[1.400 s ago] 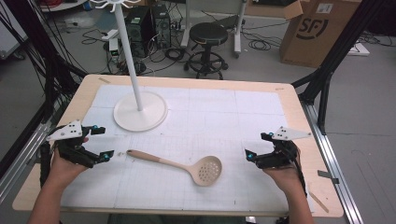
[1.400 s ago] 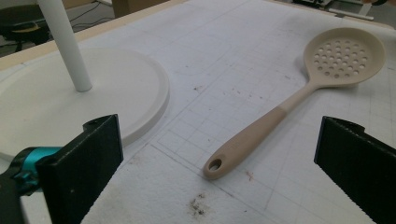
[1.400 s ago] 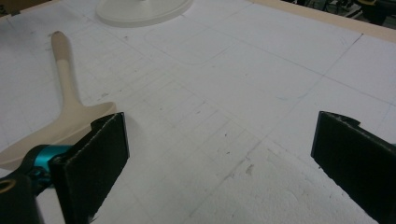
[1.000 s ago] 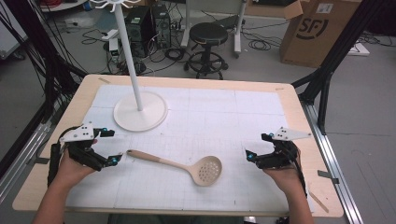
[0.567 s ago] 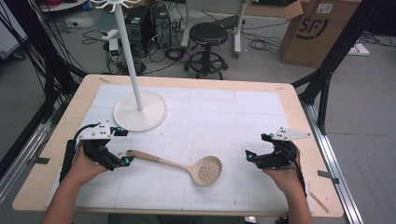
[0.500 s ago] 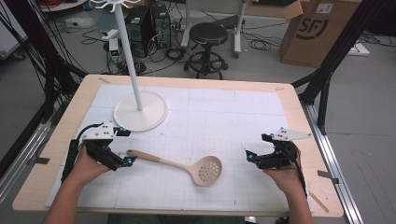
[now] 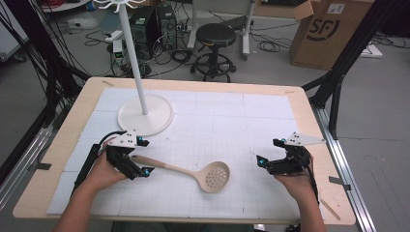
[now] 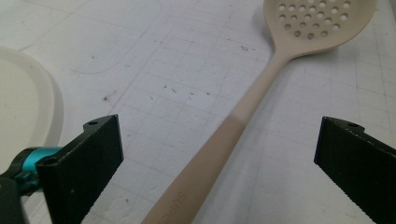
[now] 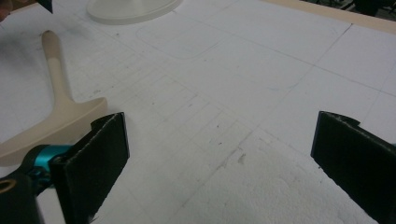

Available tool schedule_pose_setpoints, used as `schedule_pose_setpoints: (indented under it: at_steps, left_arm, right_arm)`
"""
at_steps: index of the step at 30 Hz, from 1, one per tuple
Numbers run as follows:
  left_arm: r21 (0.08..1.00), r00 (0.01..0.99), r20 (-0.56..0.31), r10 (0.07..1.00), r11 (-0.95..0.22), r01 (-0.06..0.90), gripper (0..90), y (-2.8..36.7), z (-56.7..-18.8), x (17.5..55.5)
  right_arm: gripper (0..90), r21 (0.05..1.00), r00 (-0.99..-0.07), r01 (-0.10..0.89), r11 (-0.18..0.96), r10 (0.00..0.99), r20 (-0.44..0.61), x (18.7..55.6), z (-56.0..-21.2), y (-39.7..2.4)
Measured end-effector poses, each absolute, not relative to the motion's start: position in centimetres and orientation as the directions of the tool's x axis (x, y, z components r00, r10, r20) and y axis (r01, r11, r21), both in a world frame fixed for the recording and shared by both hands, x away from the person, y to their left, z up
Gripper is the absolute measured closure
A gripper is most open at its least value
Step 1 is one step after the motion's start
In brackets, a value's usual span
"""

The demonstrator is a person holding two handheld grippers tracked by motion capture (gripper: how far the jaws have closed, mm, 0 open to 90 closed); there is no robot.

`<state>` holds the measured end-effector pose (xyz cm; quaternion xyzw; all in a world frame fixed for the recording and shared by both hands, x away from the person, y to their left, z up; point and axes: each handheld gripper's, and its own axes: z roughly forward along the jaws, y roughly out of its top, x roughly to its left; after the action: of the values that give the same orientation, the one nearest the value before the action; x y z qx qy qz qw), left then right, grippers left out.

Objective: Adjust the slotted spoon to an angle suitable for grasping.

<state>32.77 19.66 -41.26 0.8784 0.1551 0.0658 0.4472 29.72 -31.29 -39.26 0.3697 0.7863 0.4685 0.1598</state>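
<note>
Left gripper view: claw (image 8: 219,163) wide, astride spoon handle (image 8: 219,149).

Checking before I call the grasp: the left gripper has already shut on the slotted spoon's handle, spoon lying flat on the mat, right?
Not shut. The left gripper view shows the left gripper open, jaws wide on either side of the slotted spoon's handle without touching it. The spoon does lie flat on the mat.

Table (image 7: 58,159) carries white mat (image 7: 251,125), stand (image 7: 145,115), slotted spoon (image 7: 186,170).
</note>
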Motion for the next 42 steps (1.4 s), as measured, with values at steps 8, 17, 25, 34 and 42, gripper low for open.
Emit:
schedule_pose_setpoints:
  at_steps: [8, 17, 25, 34, 42]
  left_arm:
    - [0.742, 0.963, 0.008, 0.268, -0.647, 0.174, 4.0, 16.8, -41.3, 33.5]
    - [0.698, 0.977, -0.001, 0.212, -0.7, 0.152, 17.1, 15.5, -41.6, 33.8]
    - [0.671, 0.983, -0.01, 0.181, -0.728, 0.141, 30.0, 15.2, -41.9, 34.0]
    - [0.637, 0.989, -0.023, 0.149, -0.76, 0.13, 45.4, 14.9, -41.9, 34.2]
    - [0.61, 0.989, -0.029, 0.144, -0.782, 0.132, 51.9, 14.7, -42.2, 34.5]
  right_arm:
    - [2.9, 0.852, -0.678, 0.435, 0.289, 0.728, 0.099, 29.8, -39.5, -31.4]
    - [2.9, 0.849, -0.681, 0.443, 0.288, 0.724, 0.109, 30.0, -39.9, -31.4]
    - [3.0, 0.848, -0.683, 0.445, 0.289, 0.722, 0.112, 30.1, -40.0, -31.4]
    - [2.9, 0.846, -0.686, 0.444, 0.295, 0.719, 0.109, 30.1, -40.0, -31.3]
    - [2.9, 0.844, -0.687, 0.447, 0.296, 0.718, 0.112, 30.1, -40.1, -31.2]
